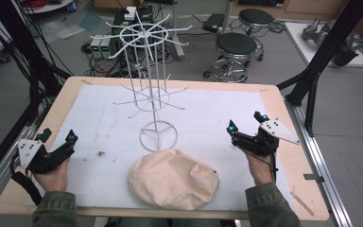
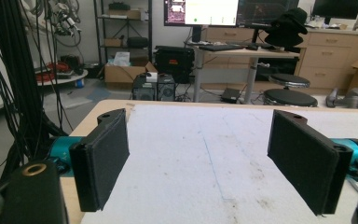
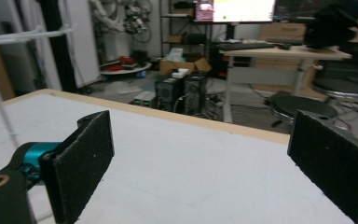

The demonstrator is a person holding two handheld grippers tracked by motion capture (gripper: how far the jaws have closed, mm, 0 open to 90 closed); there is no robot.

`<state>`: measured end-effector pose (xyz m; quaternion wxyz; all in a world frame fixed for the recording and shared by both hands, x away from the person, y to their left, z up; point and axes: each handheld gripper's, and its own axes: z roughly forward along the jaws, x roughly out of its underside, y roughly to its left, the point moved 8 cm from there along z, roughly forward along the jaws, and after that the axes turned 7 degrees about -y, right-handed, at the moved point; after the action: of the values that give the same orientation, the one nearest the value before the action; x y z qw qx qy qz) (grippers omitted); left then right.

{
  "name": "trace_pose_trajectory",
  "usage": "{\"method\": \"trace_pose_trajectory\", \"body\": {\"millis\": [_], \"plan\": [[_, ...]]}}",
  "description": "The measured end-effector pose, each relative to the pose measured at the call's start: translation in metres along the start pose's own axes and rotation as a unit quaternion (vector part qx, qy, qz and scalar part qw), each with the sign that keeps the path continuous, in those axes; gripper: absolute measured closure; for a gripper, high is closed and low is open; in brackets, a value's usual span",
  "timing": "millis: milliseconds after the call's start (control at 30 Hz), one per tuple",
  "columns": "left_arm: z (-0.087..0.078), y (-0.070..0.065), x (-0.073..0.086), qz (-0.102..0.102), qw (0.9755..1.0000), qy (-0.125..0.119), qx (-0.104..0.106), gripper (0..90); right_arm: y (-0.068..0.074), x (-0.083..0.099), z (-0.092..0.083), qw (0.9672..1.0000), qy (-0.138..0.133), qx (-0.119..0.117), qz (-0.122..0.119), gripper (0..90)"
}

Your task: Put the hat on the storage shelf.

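While the left gripper [image 1: 56, 138] rests well to the left of the beige hat [image 1: 173, 179], its jaws stand spread with nothing between them. That hat lies flat on the white mat [image 1: 99, 123] at the near table edge, just in front of the white wire rack [image 1: 152, 94]. Well to the hat's right, the right gripper [image 1: 245, 122] hovers, jaws likewise wide apart and empty.

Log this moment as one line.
left gripper: open, idle | right gripper: open, idle | hat: flat on table, before rack, untouched
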<state>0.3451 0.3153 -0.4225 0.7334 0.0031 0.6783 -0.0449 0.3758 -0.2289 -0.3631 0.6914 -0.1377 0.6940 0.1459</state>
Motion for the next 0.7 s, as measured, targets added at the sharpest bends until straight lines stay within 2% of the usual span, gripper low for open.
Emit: {"method": "trace_pose_trajectory", "body": {"millis": [133, 233, 267, 300, 367, 700], "plan": [[0.000, 0.000, 0.000, 0.002, 1.0000, 0.000, 0.001, 20.6, 0.013, -0.007, 0.009, 0.9994, 0.013, -0.032, -0.011, 6.0], [0.000, 0.000, 0.000, 0.001, 1.0000, 0.000, 0.002, 20.6, 0.023, -0.012, 0.015, 0.9984, 0.015, -0.051, -0.021, 6.1], [0.000, 0.000, 0.000, 0.001, 1.0000, 0.000, 0.002, 20.6, 0.023, -0.012, 0.015, 0.9984, 0.015, -0.051, -0.021, 6.1], [0.000, 0.000, 0.000, 0.002, 1.0000, 0.001, 0.002, 20.6, 0.030, -0.014, 0.018, 0.9975, 0.018, -0.064, -0.024, 6.1], [0.000, 0.000, 0.000, -0.001, 1.0000, 0.000, 0.001, 20.6, 0.035, -0.016, 0.022, 0.9963, 0.023, -0.076, -0.031, 6.1], [0.000, -0.002, 0.000, -0.001, 1.0000, 0.001, 0.006, 20.8, 0.061, -0.017, 0.040, 0.9902, 0.044, -0.123, -0.048, 6.0]]}}
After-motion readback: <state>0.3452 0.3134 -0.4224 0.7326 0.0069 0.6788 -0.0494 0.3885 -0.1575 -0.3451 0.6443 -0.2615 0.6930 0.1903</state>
